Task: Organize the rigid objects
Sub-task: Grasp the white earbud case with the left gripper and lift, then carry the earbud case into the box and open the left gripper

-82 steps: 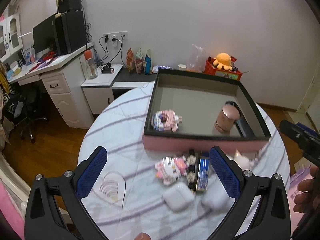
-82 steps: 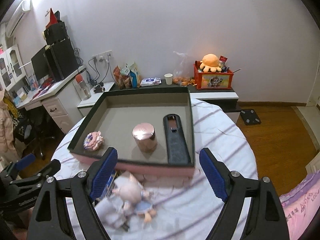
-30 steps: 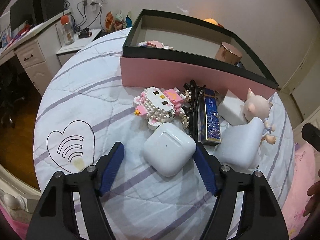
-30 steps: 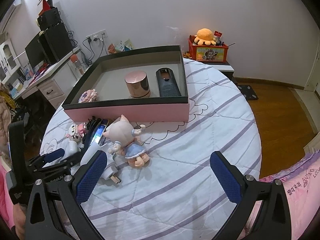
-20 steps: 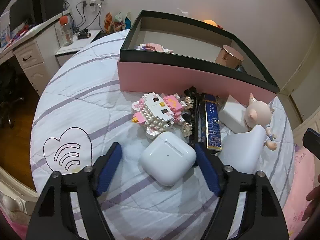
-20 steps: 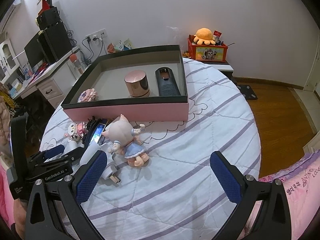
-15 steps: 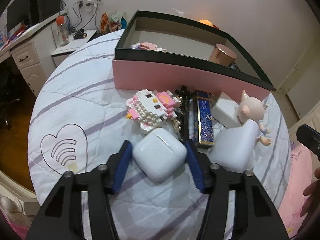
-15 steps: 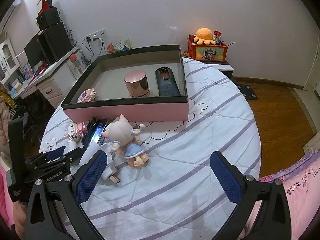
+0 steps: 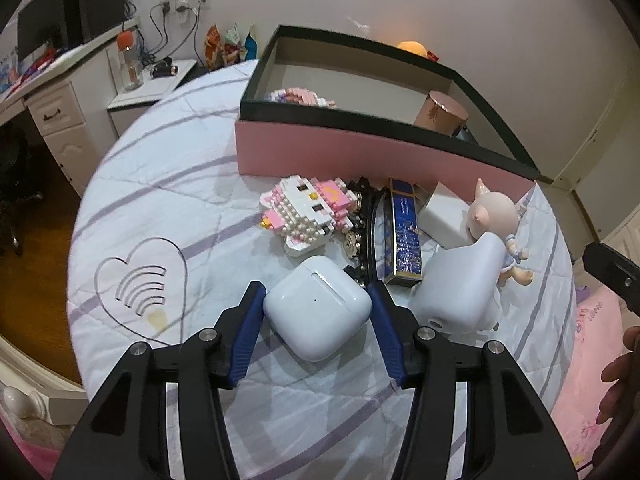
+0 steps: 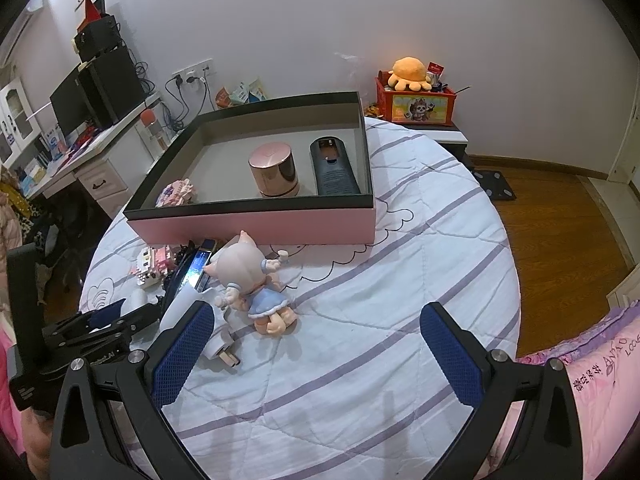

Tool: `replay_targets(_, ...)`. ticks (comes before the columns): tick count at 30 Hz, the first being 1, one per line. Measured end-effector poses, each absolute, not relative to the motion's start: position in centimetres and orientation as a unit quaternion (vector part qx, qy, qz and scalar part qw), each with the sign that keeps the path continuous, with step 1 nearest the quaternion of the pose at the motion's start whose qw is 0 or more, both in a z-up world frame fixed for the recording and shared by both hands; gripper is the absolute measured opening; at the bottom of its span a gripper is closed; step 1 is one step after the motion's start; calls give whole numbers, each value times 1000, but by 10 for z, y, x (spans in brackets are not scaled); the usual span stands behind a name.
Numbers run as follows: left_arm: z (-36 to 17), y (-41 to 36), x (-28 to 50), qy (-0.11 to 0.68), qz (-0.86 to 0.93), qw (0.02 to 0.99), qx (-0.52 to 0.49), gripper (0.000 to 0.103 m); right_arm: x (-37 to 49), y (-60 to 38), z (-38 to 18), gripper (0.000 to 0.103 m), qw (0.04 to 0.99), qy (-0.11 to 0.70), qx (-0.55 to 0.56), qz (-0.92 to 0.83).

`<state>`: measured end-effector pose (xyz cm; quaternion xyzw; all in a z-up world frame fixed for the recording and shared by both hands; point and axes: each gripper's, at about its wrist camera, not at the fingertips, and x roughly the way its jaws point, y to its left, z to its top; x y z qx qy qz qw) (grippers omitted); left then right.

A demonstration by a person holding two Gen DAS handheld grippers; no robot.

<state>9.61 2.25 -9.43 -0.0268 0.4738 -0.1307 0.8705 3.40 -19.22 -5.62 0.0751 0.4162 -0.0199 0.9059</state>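
Observation:
My left gripper (image 9: 316, 300) is shut on a white earbud case (image 9: 316, 312), both blue pads touching its sides, on the quilted round table (image 9: 168, 184). Beyond it lie a pink-and-white block cat (image 9: 308, 208), a black hair clip (image 9: 360, 216), a blue box (image 9: 406, 232), a white charger (image 9: 464, 296) and a pig doll (image 9: 492, 216). The pink box with a black rim (image 10: 256, 224) holds a rose-gold jar (image 10: 274, 174), a dark remote (image 10: 332, 168) and a pink block figure (image 10: 176, 194). My right gripper (image 10: 316, 344) is open and empty over the table, right of the doll (image 10: 252, 280).
A desk with drawers (image 9: 60, 120) and a monitor (image 10: 92, 96) stands to the left. A red toy box with an orange plush (image 10: 414, 96) sits behind the table. Wood floor (image 10: 560, 232) lies to the right, pink bedding (image 10: 592, 372) at the lower right.
My left gripper dropped toward the table, moved in around the earbud case and closed on it. My right gripper pulled back from the box and has stayed open and still.

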Motion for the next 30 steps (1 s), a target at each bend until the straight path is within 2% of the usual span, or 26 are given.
replay_targets(18,-30,11,118,411,-144,900,-17,53,55,-186,-44,103,912,405,65,-6)
replay_targets(30,-1,-13,177,374,-146,916,-15,53,92,-201,-29,103,919,387,65,-17)
